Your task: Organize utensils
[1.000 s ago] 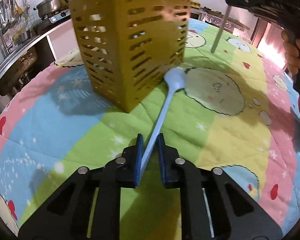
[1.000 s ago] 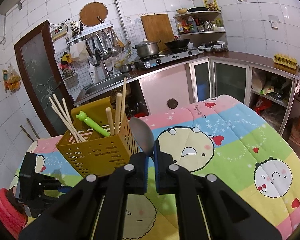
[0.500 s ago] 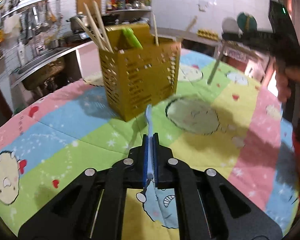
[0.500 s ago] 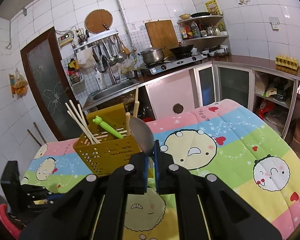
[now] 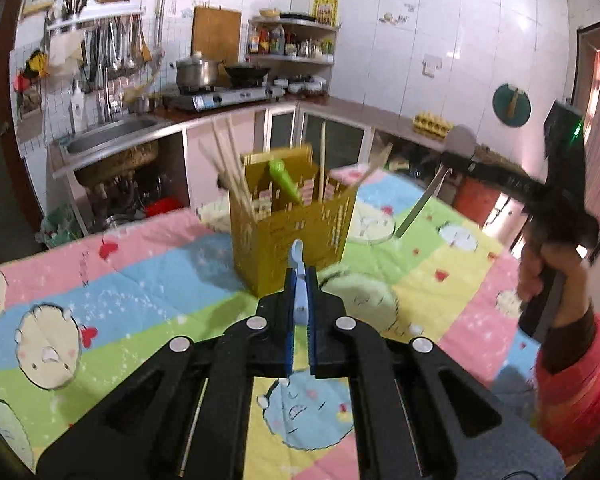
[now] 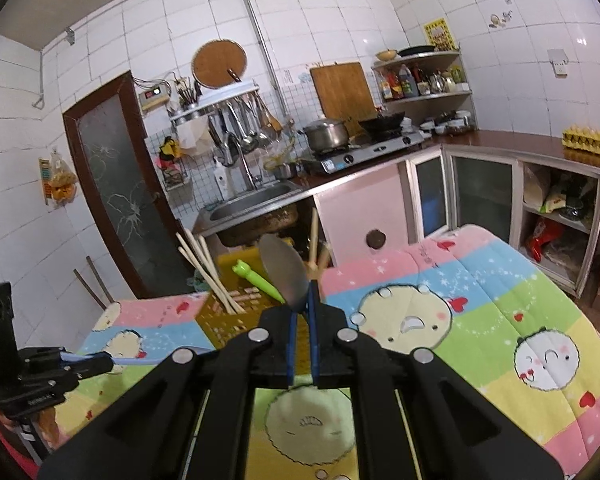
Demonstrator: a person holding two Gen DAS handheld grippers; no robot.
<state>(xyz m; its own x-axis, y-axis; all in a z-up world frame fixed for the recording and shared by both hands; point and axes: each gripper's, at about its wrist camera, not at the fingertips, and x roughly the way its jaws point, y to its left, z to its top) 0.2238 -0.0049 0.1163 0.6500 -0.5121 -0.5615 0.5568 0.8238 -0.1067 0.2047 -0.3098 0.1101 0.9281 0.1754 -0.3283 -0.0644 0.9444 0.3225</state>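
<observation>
A yellow slotted utensil holder point(image 5: 292, 224) stands on the colourful cartoon tablecloth point(image 5: 140, 300); it holds several wooden chopsticks point(image 5: 226, 168) and a green utensil point(image 5: 284, 178). My left gripper point(image 5: 299, 280) is shut on a light blue spoon point(image 5: 298, 276), lifted above the cloth just in front of the holder. My right gripper point(image 6: 302, 308) is shut on a metal spoon point(image 6: 284, 276), bowl up, held above the holder point(image 6: 228, 312). The right gripper also shows in the left wrist view point(image 5: 456, 160), to the right of the holder, with the metal spoon's handle hanging down.
A kitchen counter with sink point(image 6: 252, 200), stove and pot point(image 6: 326, 134) runs behind the table. Cabinets point(image 6: 480, 196) stand at the right. The left gripper and hand show at the lower left in the right wrist view point(image 6: 76, 366).
My left gripper closed on the blue spoon, lifted it off the cloth and drew back from the holder. My right gripper rose a little with the metal spoon.
</observation>
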